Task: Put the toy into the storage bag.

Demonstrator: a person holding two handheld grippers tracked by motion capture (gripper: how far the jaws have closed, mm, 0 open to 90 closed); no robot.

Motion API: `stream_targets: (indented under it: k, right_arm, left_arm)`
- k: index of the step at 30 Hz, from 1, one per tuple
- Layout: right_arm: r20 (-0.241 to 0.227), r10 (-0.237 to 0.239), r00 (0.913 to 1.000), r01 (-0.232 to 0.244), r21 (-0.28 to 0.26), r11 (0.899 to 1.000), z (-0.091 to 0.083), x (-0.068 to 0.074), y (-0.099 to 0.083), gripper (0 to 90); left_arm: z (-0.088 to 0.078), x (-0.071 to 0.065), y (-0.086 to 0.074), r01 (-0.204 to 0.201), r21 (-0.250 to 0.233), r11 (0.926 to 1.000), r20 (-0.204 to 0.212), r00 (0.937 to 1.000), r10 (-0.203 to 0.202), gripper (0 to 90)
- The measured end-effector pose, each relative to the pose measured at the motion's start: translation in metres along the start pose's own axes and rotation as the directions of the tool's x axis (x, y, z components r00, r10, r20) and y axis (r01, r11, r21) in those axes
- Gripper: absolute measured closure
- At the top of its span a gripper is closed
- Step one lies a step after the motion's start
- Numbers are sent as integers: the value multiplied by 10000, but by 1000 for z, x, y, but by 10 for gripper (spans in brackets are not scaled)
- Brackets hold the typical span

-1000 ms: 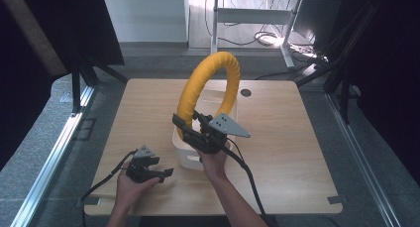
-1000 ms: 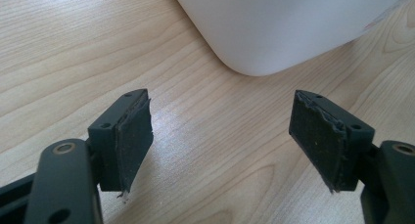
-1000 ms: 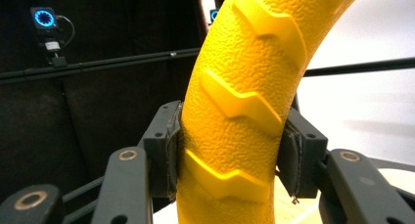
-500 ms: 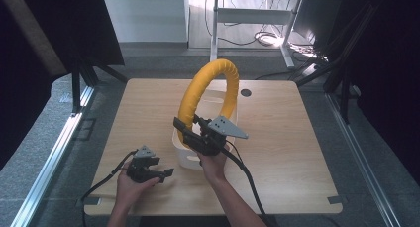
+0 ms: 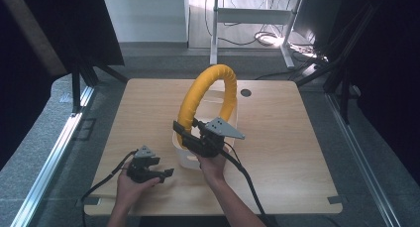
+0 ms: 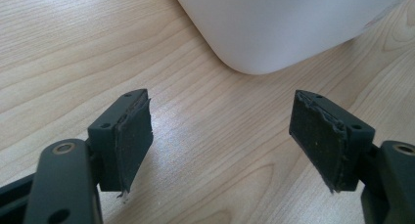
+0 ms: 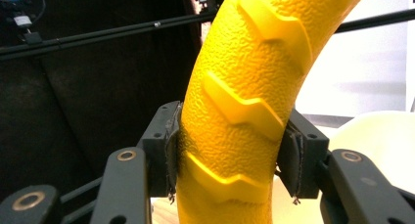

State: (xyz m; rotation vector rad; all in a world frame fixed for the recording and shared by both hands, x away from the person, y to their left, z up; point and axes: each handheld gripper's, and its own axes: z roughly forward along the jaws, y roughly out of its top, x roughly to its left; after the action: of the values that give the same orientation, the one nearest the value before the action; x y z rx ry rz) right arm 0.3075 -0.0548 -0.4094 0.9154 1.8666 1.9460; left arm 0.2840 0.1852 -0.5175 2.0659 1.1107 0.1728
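Yellow ridged hoop (image 7: 235, 101) sat clamped between the pads of the right gripper (image 7: 230, 160), standing upright above the white tub (image 5: 184, 155) just below and beyond it, presumably to lift or seat it there. Left gripper (image 6: 220, 141) rested wide open and empty on the table (image 6: 58, 43), tub corner just ahead, likely waiting. Hoop's lower end hidden behind right gripper; tub contents unreadable.
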Motion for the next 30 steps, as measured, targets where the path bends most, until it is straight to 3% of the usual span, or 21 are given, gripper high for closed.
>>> stream_targets:
  k: [13,15,16,25,30]
  right_arm:
    - [412,282,9988,-307,606,9977,1,3,-5,473]
    - [592,247,9979,-295,823,9962,0,4,-5,464]
    - [1066,400,9935,-465,596,9971,3,5,-7,453]
    - [1095,380,9933,-474,842,9953,1,3,-7,441]
    - [1055,430,9935,-533,966,9939,1,2,-7,374]
  left_arm:
    - [-1,0,0,-37,-1,10000,1,10000,37,242]
    - [-1,0,0,-34,-1,10000,-1,10000,34,242]
    - [0,0,0,-38,17,10000,3,10000,38,242]
    - [-1,0,0,-31,8,10000,7,10000,31,241]
    - [0,0,0,-34,26,10000,2,10000,34,241]
